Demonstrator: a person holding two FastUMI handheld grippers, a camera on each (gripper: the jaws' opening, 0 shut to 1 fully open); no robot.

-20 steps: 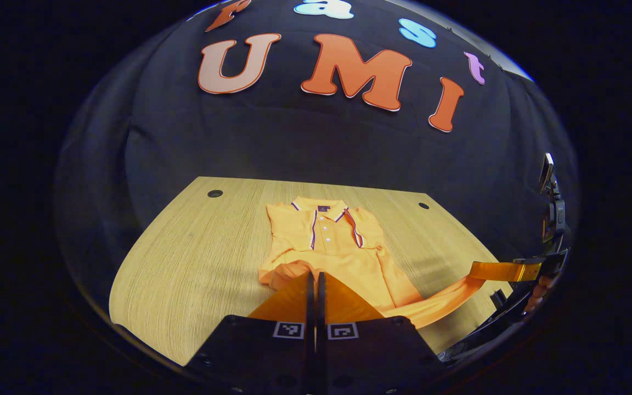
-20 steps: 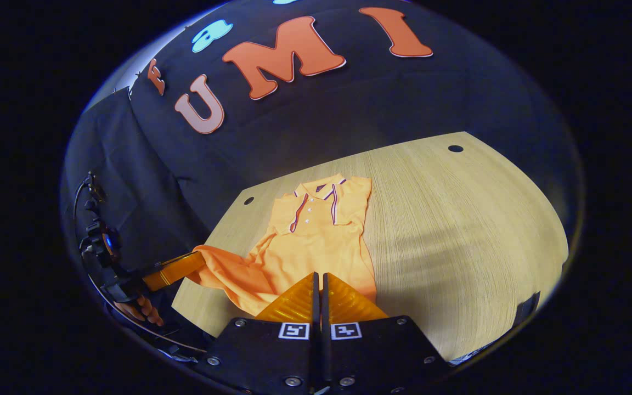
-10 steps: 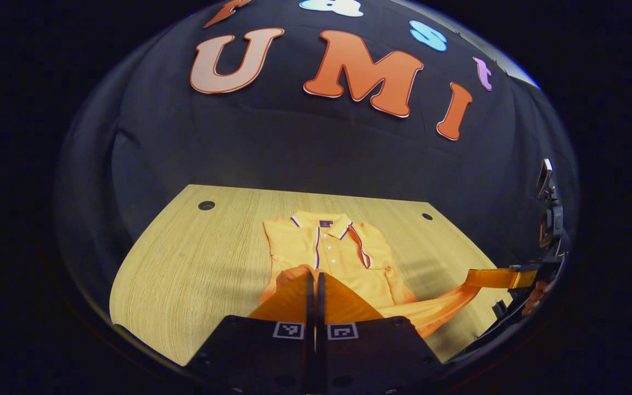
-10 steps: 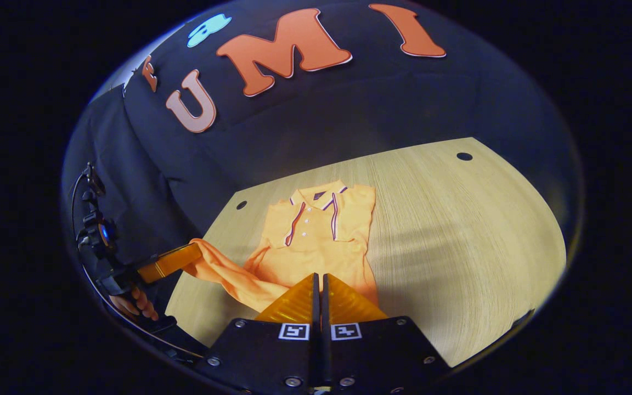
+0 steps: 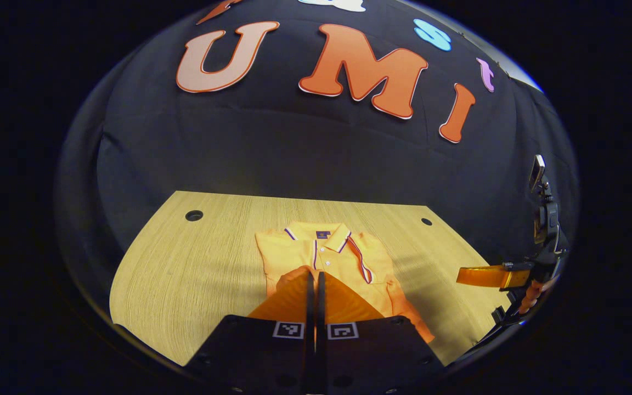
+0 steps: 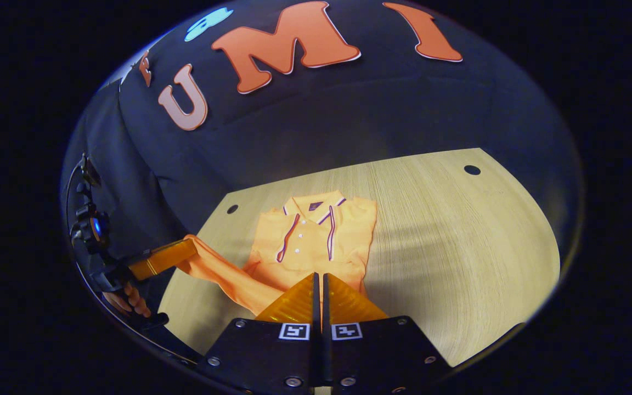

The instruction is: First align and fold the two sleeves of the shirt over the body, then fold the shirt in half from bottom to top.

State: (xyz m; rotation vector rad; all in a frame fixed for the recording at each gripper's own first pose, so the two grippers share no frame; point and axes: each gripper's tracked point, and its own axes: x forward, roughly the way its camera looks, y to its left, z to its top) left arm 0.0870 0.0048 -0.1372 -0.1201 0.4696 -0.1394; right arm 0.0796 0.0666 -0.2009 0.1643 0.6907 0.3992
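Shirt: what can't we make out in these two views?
- Hem of the shirt: left gripper view, hidden behind the left gripper.
- Shirt's lower body: right gripper view, behind the right gripper.
- Collar label: too small in both views.

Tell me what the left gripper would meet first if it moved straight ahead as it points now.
Probably the buttoned front of the orange polo shirt, lying on the light wooden table beyond the hem that the left gripper pinches; depth is unclear.

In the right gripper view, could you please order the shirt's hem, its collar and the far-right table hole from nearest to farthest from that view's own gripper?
1. Hem: pinched at the right gripper.
2. Collar: straight ahead, mid-table.
3. Table hole: far right corner.
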